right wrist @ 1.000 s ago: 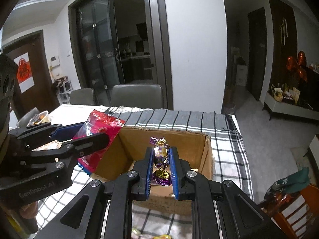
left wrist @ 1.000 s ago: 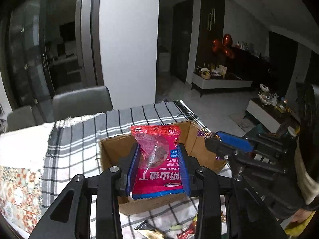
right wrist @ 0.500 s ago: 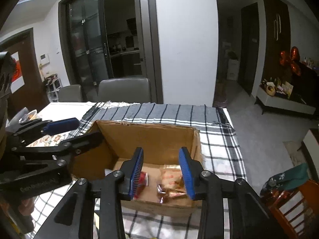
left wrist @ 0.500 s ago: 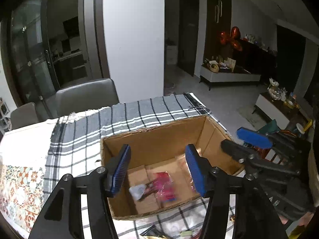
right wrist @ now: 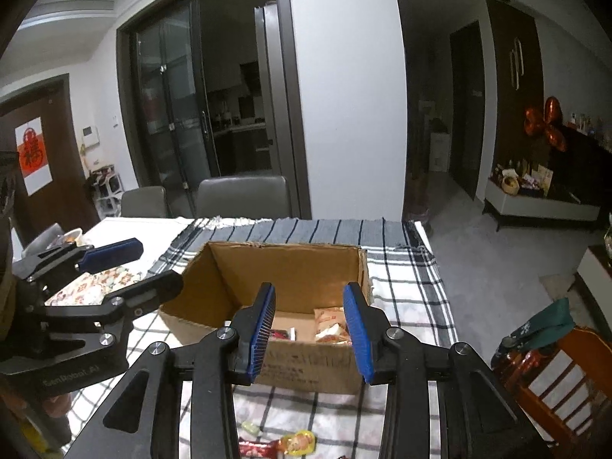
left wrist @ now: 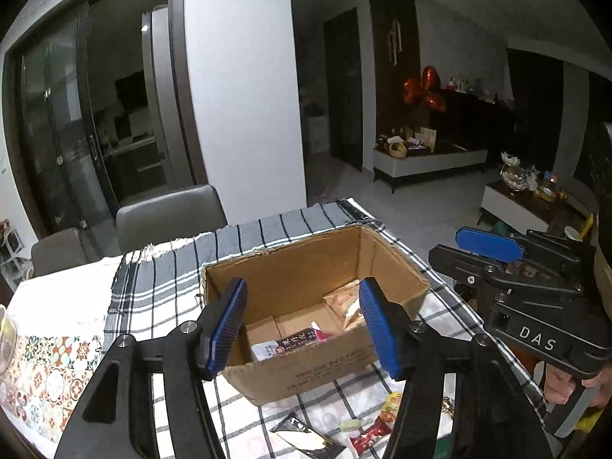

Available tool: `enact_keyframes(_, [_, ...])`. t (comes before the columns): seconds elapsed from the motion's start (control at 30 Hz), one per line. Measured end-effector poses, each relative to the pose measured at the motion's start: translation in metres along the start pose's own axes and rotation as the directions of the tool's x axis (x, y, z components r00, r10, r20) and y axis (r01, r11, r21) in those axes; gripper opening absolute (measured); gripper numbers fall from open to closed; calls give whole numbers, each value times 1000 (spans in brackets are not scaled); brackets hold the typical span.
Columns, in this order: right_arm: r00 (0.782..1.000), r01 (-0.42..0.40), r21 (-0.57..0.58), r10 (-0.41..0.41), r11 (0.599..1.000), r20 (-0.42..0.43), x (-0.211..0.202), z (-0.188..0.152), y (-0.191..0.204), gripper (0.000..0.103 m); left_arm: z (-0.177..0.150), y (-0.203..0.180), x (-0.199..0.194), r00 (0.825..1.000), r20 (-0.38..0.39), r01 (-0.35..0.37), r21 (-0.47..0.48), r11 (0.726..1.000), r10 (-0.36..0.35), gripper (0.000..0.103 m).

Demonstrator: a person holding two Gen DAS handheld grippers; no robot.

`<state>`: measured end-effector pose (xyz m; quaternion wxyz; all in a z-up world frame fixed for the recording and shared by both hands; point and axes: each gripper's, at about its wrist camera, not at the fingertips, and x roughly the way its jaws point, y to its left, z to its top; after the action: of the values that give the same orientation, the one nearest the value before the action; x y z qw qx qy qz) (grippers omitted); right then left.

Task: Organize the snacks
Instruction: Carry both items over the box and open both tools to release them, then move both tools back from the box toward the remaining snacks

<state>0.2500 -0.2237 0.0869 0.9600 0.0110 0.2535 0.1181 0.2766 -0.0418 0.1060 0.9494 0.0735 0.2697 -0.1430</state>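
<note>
While both tools hang open and empty, the left tool [left wrist: 302, 321] having just widened, snack packets [left wrist: 294, 344] lie inside the cardboard box [left wrist: 313, 264]; loose snacks [right wrist: 296, 441] rest on the counter's checked cloth [right wrist: 405, 287] before the box.

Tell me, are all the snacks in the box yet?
Not yet. Some packets already lie inside the cardboard box, like the orange packet. Both the left tool and the right tool are open and empty, their jaws having just opened. Loose snacks still wait on the checked cloth in front of the box.
</note>
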Motion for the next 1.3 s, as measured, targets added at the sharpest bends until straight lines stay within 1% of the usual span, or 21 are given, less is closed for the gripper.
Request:
enact_keyframes(0.17, [1000,-7,0,7,1000,23,-19,-11,3,38,-9,-6,-16,1000,24,14,6,1000,-14,60])
enact_keyframes(0.3, [1000,-1,-3,1,1000,27,-30,-22,3,38,-18,-12,-26,1000,30,7,17,1000,-7,60])
enact_keyframes(0.47, [1000,4,0,-4,1000,17,-39,-37,2,38,-30,-19,-30,1000,14,24,17,1000,-25,60])
enact_keyframes(0.67, [1000,22,9,-22,1000,-13,-42,-55,0,38,-51,-28,-29,999,-31,45,16,999,-44,60])
enact_keyframes(0.93, [997,40,46,-36,998,-72,-37,-83,-8,38,-79,-34,-21,994,-91,64,30,998,-61,60])
enact_keyframes(1.17, [990,62,60,-54,996,-128,-29,-109,-13,38,-103,-42,-9,985,-154,85,47,995,-77,60])
enact_keyframes(1.3, [985,67,72,-54,995,-164,-23,-124,-15,38,-116,-46,-1,977,-190,105,44,993,-95,59])
